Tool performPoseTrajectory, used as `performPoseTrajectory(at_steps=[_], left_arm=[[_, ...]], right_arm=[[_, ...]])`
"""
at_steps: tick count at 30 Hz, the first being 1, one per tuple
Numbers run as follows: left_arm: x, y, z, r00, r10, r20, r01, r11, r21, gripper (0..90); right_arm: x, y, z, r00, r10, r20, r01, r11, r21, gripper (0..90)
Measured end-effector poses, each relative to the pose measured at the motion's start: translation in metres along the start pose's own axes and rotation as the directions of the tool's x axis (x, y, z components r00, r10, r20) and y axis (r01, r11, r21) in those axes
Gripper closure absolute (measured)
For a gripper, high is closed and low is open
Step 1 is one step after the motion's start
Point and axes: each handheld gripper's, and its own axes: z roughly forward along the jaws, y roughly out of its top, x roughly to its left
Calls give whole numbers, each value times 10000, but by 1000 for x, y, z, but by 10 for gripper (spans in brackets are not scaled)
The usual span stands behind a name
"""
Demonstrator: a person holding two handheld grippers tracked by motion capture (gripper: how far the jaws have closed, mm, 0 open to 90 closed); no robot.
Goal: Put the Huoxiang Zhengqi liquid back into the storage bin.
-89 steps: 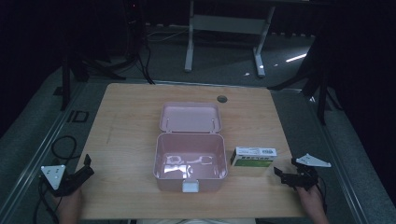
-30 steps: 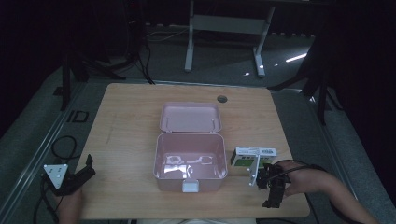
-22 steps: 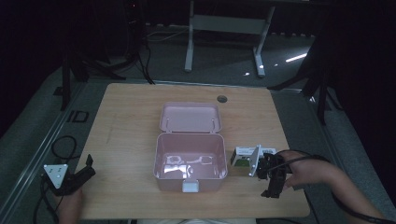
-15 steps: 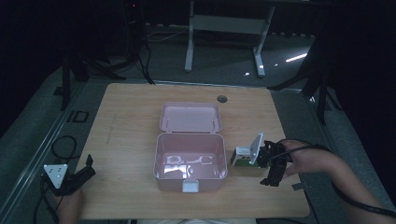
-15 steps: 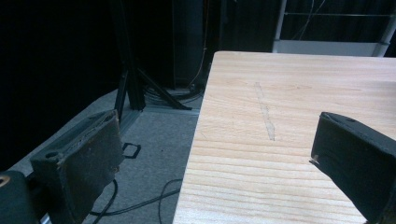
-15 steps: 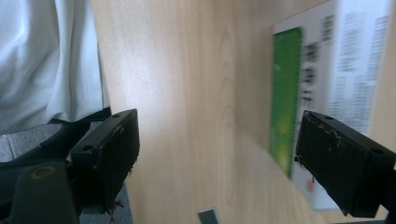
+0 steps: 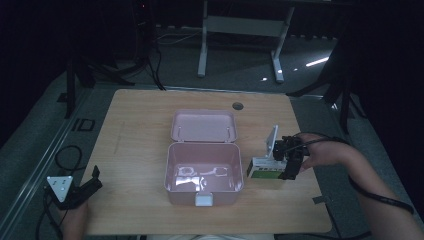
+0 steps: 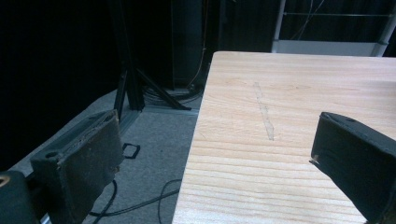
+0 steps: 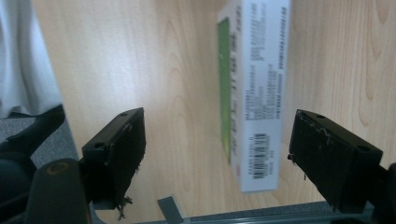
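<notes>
Work in hand looks like packing the small box point(image 7: 264, 170) into the pink case point(image 7: 204, 172) — judged from layout, it's at the very start. The case sits mid-table w/ its lid point(image 7: 203, 125) already swung back flat on the far side, so opening is done. Inside there's only a glossy patch and some faint moulded shapes; can't tell if anything loose lies in there.

The box lies flat on the table point(image 7: 140, 130), just right of the case, close to its wall but whether touching I can't tell. Right gripper point(image 7: 286, 165) is down over the box's right end. In the right gripper view its jaws stand wide apart w/ the box point(image 9: 254, 93) lying between them, nearer the right-hand jaw, neither pad touching it — so no grasp yet. Left: close on the box, lift, carry over the case rim, set down inside, prob. shut the lid after.

Left gripper point(image 7: 80, 189) rests at the near left corner of the table, well apart from everything. Its jaws are wide too, w/ nothing between them but bare wood and floor beyond the table edge point(image 8: 201, 140) in the left gripper view.

Writing: the box has a green face and a white side panel packed w/ small print lines, plus a barcode point(image 9: 259, 140) near the close end and a small red mark below it. Print is too fine and blurred to read — no brand legible. Case carries no label I can see.
</notes>
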Motion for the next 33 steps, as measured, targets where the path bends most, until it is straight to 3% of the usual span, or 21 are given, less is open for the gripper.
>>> performPoseTrajectory(at_steps=[10,14,27,33], left_arm=[[0,0,0,10000,34,26,-34,10000,5,24],[0,0,0,10000,39,34,-39,10000,10,24],[-1,0,0,10000,72,51,-72,10000,8,24],[-1,0,0,10000,94,34,-94,10000,8,24]], right_arm=[[-22,3,6,9999,12,-167,-13,10000,-50,236],[-25,5,13,9996,-56,-291,59,9999,94,245],[-37,4,42,9982,-166,-581,199,9982,559,396],[-38,5,51,9979,-284,-590,314,9982,508,439]])
